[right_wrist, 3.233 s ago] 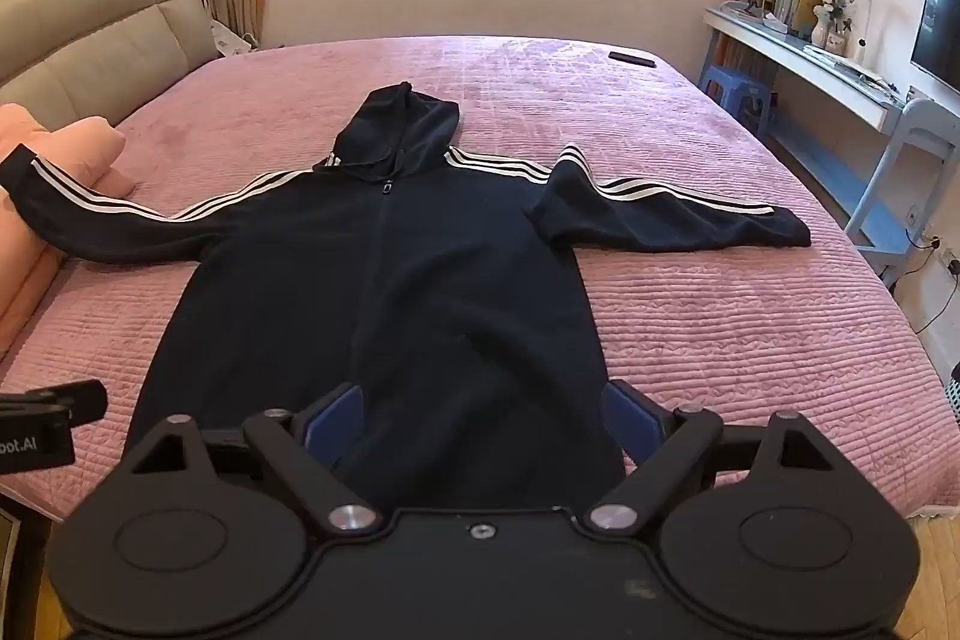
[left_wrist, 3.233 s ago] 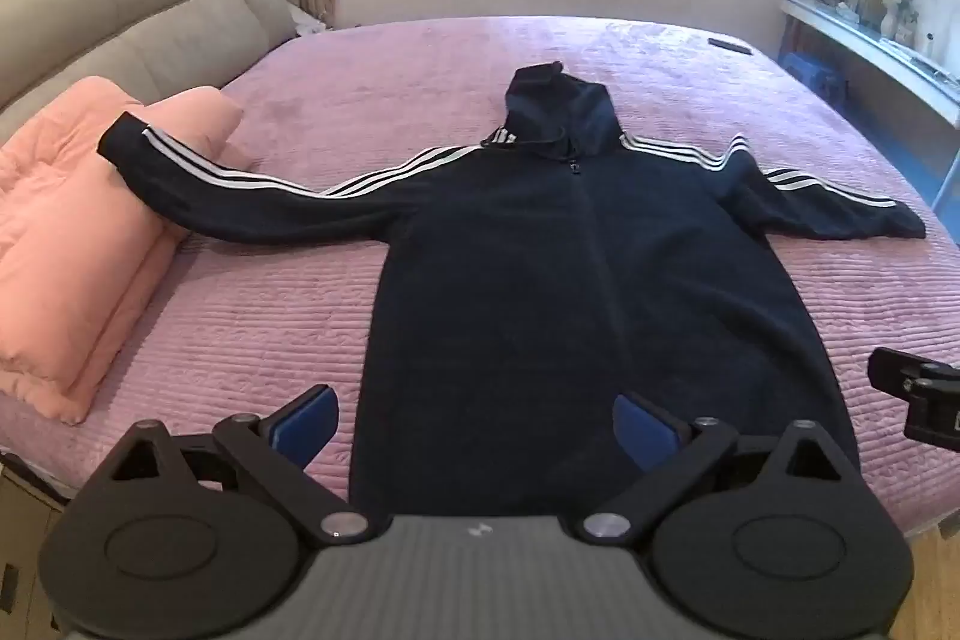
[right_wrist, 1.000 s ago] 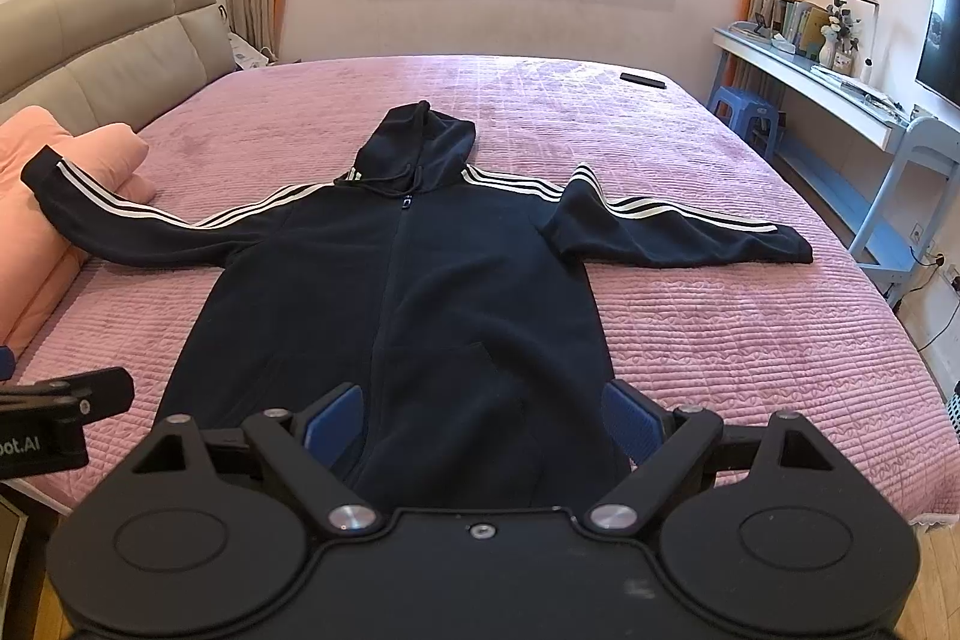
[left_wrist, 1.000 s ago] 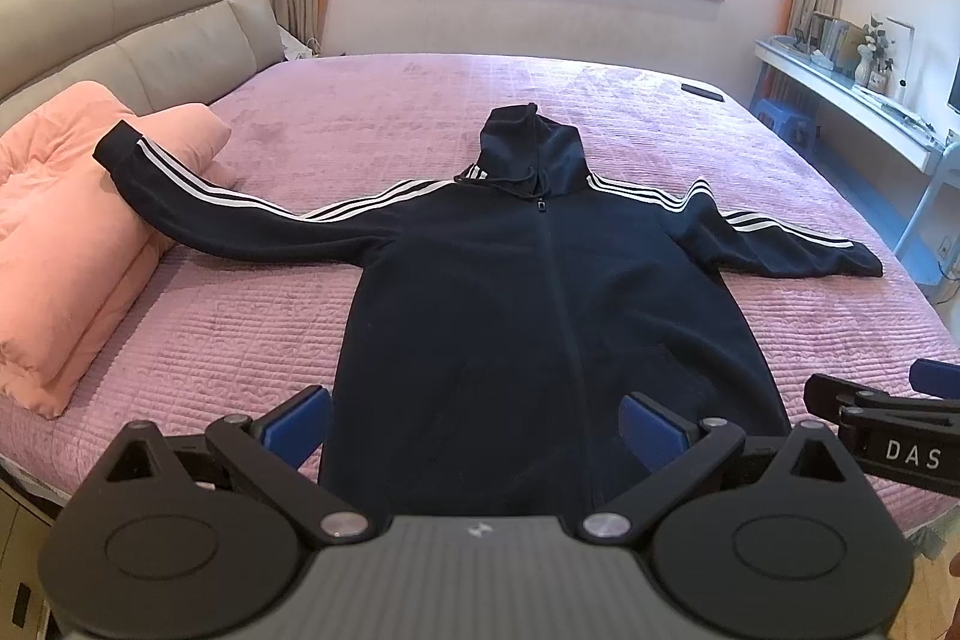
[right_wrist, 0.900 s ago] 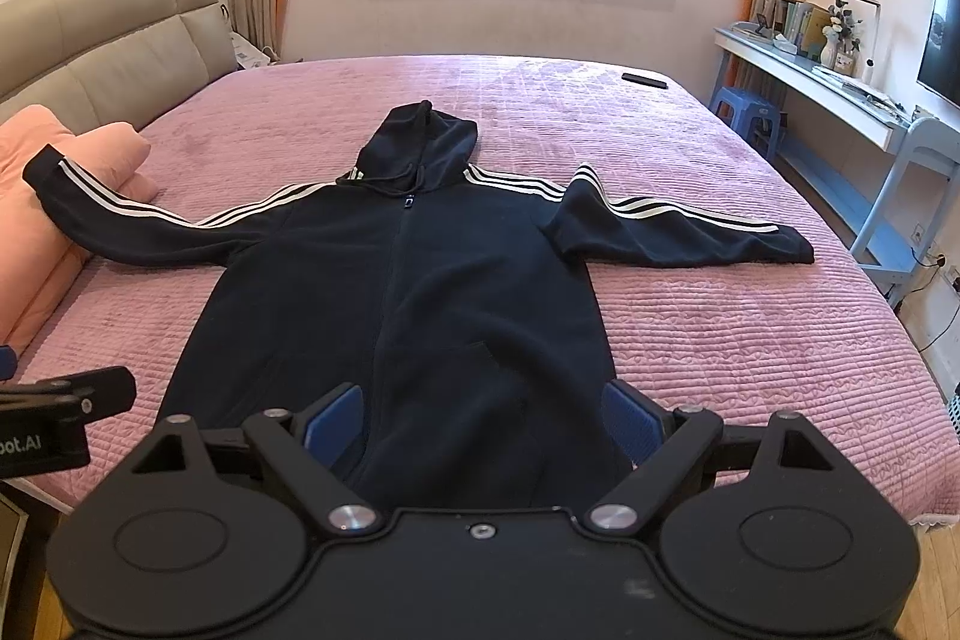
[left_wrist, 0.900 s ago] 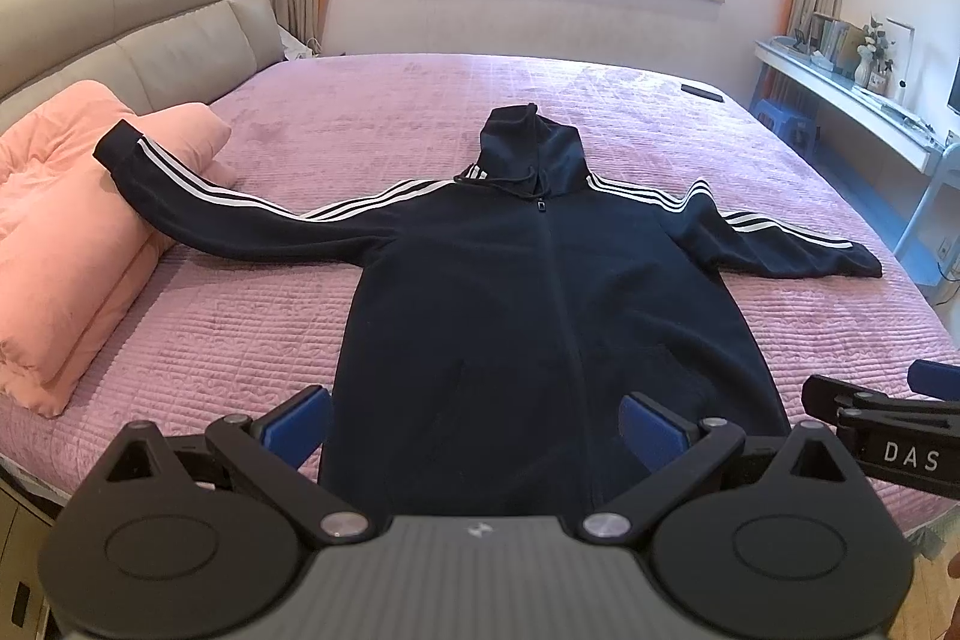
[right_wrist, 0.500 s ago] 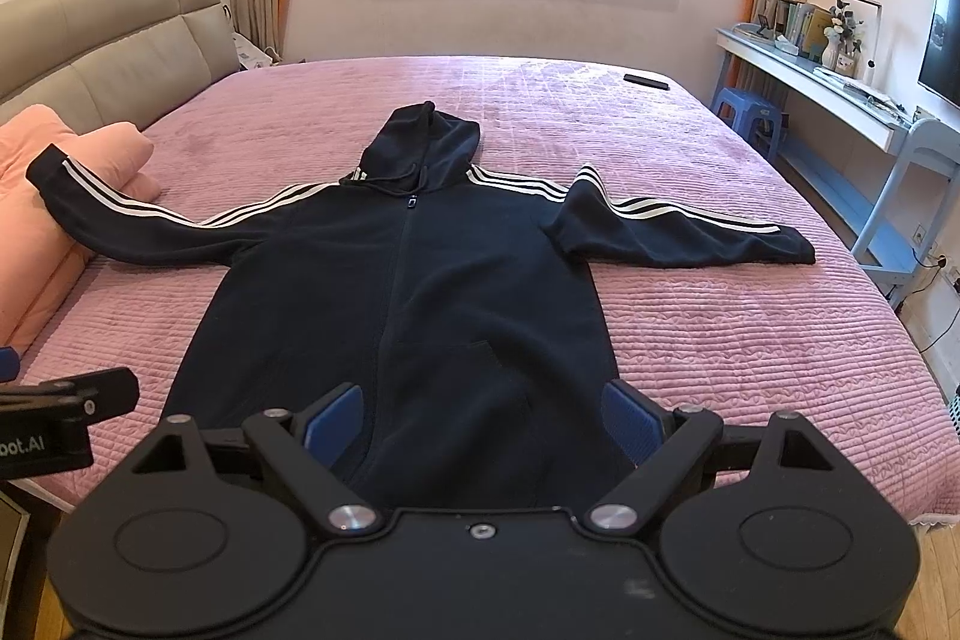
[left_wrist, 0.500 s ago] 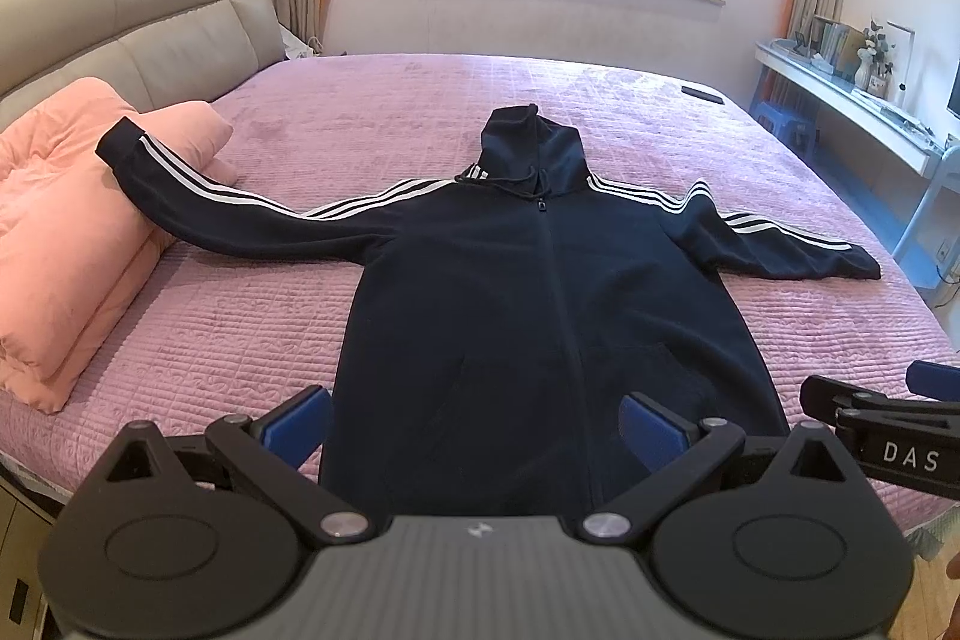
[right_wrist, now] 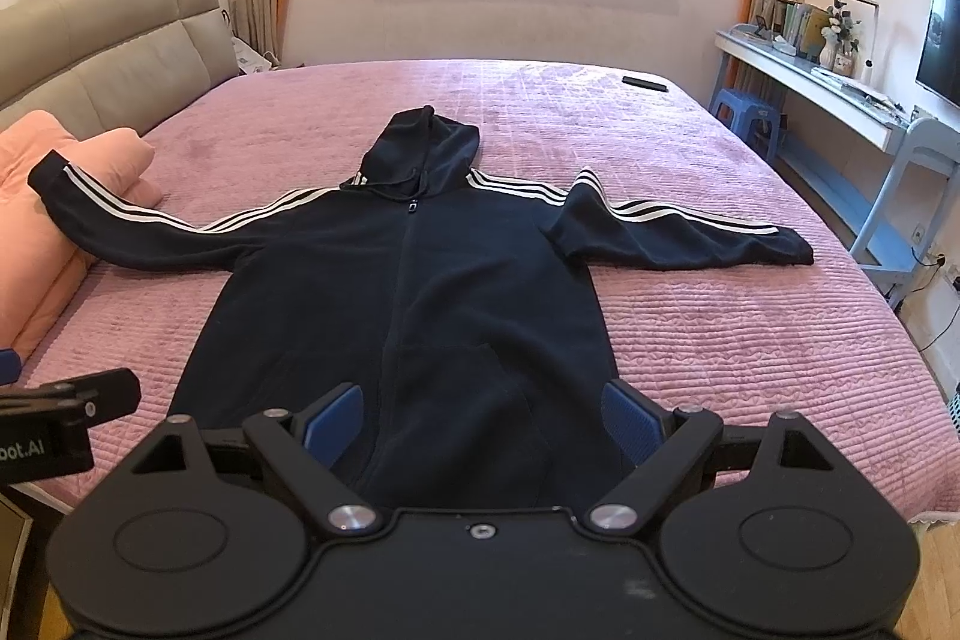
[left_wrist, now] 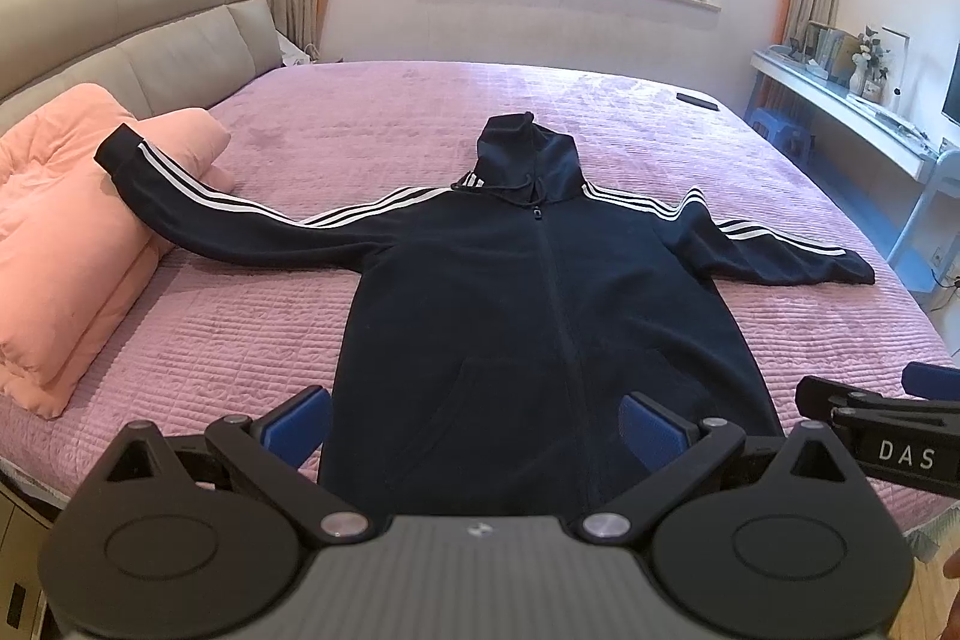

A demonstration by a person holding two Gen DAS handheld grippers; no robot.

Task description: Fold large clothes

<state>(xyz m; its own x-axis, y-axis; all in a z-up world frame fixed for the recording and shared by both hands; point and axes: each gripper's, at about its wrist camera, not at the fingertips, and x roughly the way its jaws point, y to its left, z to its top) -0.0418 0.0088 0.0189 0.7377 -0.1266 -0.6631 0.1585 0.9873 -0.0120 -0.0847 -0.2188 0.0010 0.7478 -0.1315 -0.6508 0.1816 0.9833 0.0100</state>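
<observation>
The hoodie [left_wrist: 540, 316] lay flat, unfolded, on the bed [left_wrist: 372, 124]. Both grippers, left [left_wrist: 474, 421] and right [right_wrist: 483, 415], hovered at its near hem, jaws wide, empty. Best start: pinch one sleeve cuff and fold it inward.

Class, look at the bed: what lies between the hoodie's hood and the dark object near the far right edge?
Only bare pink bedspread lies between hood and dark object, clearest in the right wrist view.
</observation>
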